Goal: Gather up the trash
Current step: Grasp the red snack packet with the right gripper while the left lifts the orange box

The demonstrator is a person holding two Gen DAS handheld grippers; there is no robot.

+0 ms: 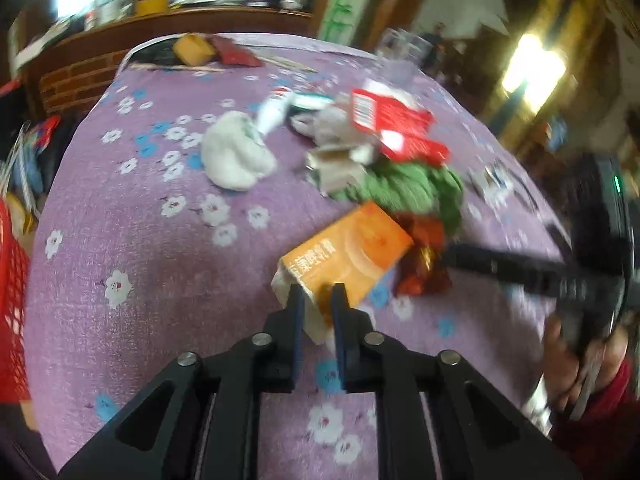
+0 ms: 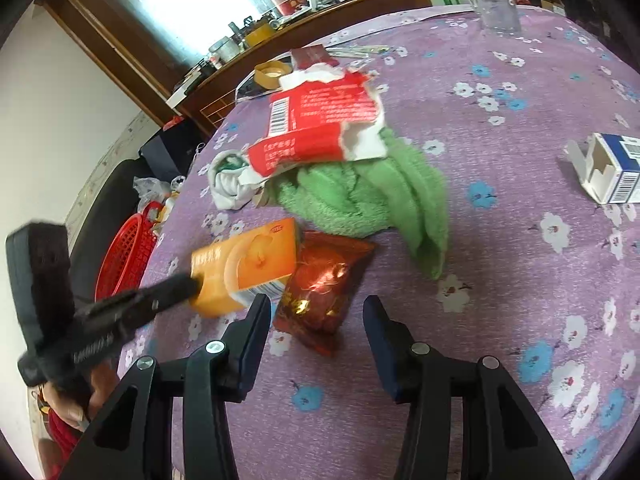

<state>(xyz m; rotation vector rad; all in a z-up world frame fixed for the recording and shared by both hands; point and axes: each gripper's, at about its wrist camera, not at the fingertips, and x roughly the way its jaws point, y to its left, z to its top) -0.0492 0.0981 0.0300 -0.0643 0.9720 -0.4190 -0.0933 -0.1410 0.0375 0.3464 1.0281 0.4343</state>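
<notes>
With our left claw (image 1: pixel 316 300) clamped on one end of the orange cardboard carton (image 1: pixel 348 256) above the purple flowered tabletop (image 1: pixel 120 220), we risked it twisting free, while our right claw (image 2: pixel 316 312) stood apart over the red foil wrapper (image 2: pixel 324 284).

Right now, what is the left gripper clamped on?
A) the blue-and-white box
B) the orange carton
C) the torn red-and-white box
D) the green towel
B: in the left wrist view the left gripper has its two fingers pinched on the near end of the orange carton, and the right wrist view shows the same grip on it from the side.
</notes>
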